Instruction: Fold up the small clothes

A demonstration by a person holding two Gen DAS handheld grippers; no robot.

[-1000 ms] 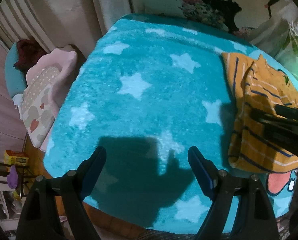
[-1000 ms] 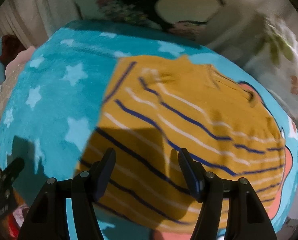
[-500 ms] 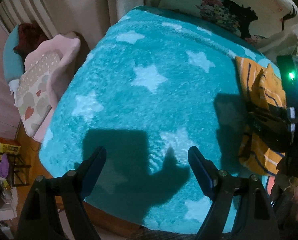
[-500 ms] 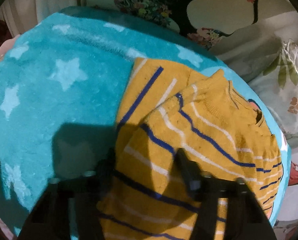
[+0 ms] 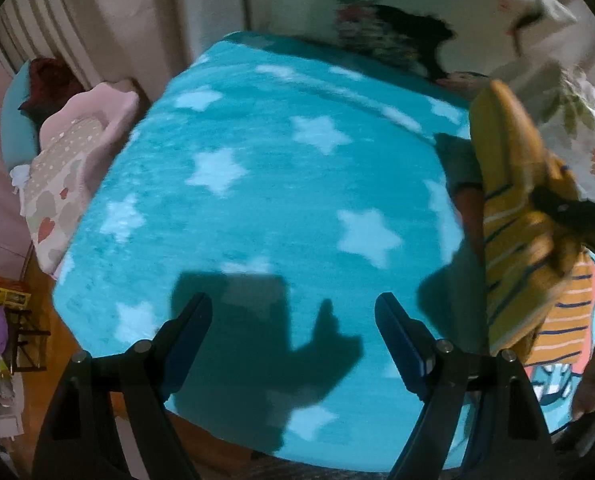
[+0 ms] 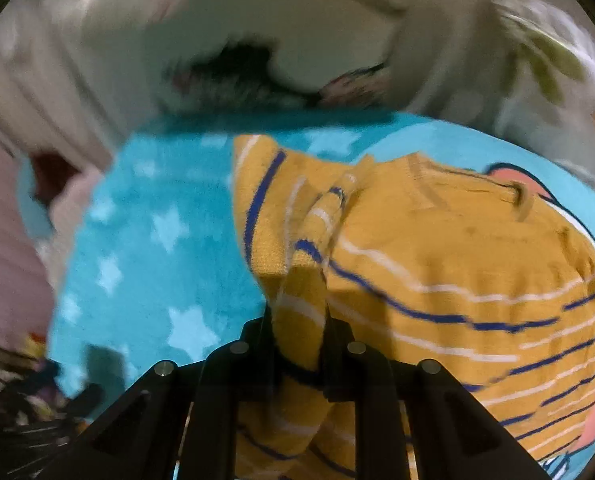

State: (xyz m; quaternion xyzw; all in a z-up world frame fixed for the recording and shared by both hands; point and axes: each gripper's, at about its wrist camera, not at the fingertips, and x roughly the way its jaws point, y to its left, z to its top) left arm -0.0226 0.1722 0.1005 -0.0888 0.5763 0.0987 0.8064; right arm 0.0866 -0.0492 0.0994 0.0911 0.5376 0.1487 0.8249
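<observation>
1. The blanket (image 5: 281, 184) is turquoise with pale stars, and it covers the bed.
2. The sweater (image 6: 437, 256) is yellow with blue and white stripes. It lies on the right side of the blanket, and one edge is lifted up from it.
3. The left gripper (image 5: 293, 332) hangs over the near part of the blanket, jaws wide apart, holding nothing.
4. The right gripper (image 6: 299, 328) is over the blanket's right side, jaws pressed together on a fold of the sweater.
</observation>
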